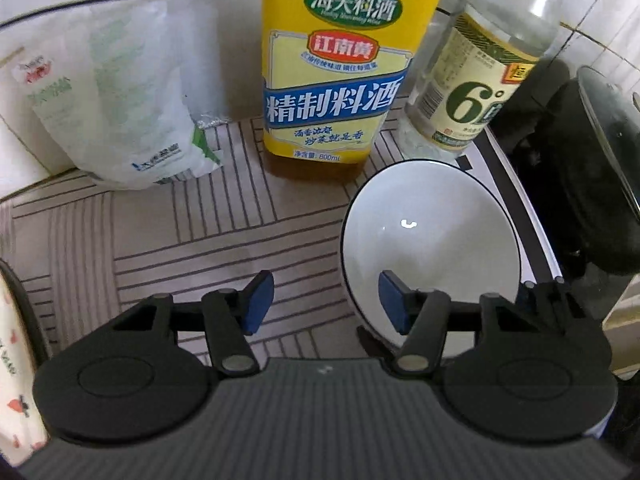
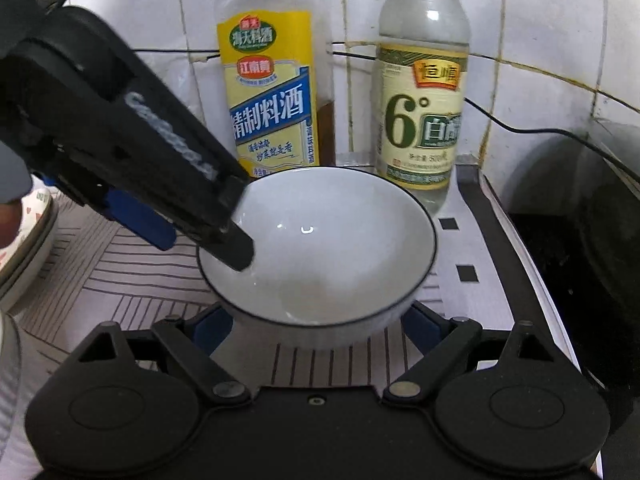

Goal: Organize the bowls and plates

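Right wrist view shows our white bowl [image 2: 320,248] standing upright on the striped mat [image 2: 120,280], just in front of the yellow cooking-wine bottle [image 2: 272,96] and the vinegar bottle [image 2: 422,108]. Our right gripper [image 2: 320,320] is spread wide, its blue pads flanking the bowl's lower wall without pressing on it that we can see. Our left gripper [image 1: 326,304] straddles the bowl's near-left rim, one finger [image 2: 236,240] inside, the other outside; the jaws stand partly apart with the rim between them, not yet pinched. We judge the step in hand to be taking hold of this bowl to move it toward the stacked dishes [image 2: 32,236] at the left edge. Next we need one gripper to close firmly on the rim, then lift straight, clear of the bottles behind.
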Tool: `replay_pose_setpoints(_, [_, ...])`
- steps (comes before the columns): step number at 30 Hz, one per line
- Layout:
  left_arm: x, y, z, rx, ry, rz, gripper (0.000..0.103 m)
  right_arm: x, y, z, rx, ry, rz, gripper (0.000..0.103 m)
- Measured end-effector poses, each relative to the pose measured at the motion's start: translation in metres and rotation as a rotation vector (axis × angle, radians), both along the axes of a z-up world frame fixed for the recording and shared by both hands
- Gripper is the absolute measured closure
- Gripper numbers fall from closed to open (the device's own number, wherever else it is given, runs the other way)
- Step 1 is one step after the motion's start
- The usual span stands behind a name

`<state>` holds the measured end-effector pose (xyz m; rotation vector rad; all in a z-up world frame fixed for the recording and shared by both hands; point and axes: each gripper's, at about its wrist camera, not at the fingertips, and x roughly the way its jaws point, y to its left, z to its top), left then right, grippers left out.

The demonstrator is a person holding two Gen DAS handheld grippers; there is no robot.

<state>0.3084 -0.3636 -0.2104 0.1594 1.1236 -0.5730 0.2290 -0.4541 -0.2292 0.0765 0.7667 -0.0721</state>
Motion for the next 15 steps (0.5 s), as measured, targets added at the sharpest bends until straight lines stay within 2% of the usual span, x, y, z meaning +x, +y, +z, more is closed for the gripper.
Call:
replay_pose_setpoints(3, [0.004, -0.003, -0.009, -0.008, 0.025, -0.003, 0.073, 0.004, -0.002, -0.006, 0.0, -0.01, 0.021, 0.008])
replay_pose_setpoints(6, [0.002, -0.002, -0.011, -0.063, 0.046, -0.01, 0.089, 0.003, -0.003, -0.009, 0.004, -0.021, 0.037, 0.009])
replay_pose_setpoints(11, [-0.014, -0.009, -0.007, -0.009, -0.007, -0.087, 0.091, 0.004, -0.005, -0.014, 0.0, -0.032, 0.048, 0.009])
replay_pose_setpoints(15, [-0.022, -0.005, -0.003, 0.015, -0.003, -0.106, 0.091, -0.005, 0.0, -0.012, -0.005, -0.033, 0.047, 0.009])
